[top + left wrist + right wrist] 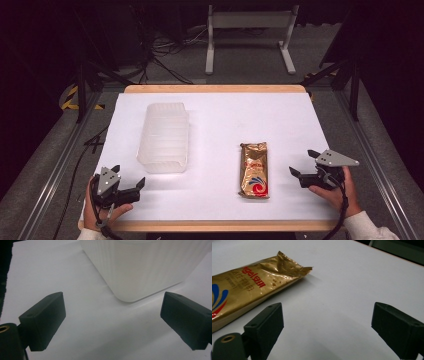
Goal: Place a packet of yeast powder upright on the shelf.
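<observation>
Dim room, grey floor (pixel 45 165), white metal stand (pixel 250 30), tangled cables (pixel 165 55).

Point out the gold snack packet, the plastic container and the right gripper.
gold snack packet (pixel 254 170): high view, middle of its printed face.
plastic container (pixel 164 136): high view, centre of its ribbed top.
right gripper (pixel 302 163): high view, midway between its open fingers.

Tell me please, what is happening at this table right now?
A person sits at a white table with tongs in each hand, and nothing is gripped yet. The left tongs are open near the front left corner, facing a translucent ribbed plastic container. The right tongs are open too, resting beside a gold foil snack packet that lies flat on the table. The packet and the container are apart from each other.
</observation>
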